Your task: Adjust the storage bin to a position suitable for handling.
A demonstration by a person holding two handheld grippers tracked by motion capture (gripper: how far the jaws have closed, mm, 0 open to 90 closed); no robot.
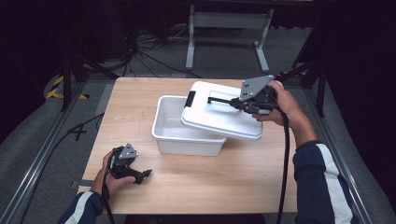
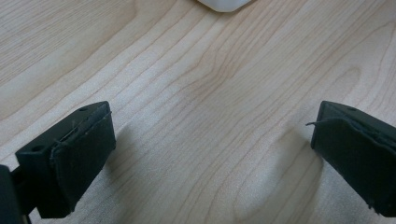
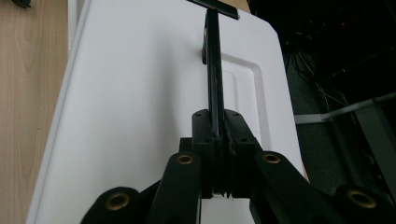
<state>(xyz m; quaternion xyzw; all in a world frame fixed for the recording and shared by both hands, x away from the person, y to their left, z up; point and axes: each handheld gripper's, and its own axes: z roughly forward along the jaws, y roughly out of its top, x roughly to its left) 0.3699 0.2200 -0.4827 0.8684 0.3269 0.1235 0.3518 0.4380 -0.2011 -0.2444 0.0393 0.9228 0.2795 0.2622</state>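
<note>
A white plastic bin [image 1: 173, 134] stands in the middle of the wooden table. Its white lid [image 1: 224, 116] hangs tilted over the bin's right side, partly covering the opening. My right gripper [image 1: 238, 103] is shut on the lid's black handle [image 1: 219, 100]; in the right gripper view the thin black handle [image 3: 214, 70] runs straight up from between the closed jaws across the lid [image 3: 140, 116]. My left gripper [image 1: 145, 174] lies low on the table near the front left corner, open. In the left gripper view its pads [image 2: 84, 154] stand wide apart over bare wood.
A black latch [image 1: 190, 99] sits on the lid's far left edge. A corner of the bin [image 2: 223, 4] shows at the top of the left gripper view. Table edges drop to grey floor with cables and a white frame [image 1: 229, 28] behind.
</note>
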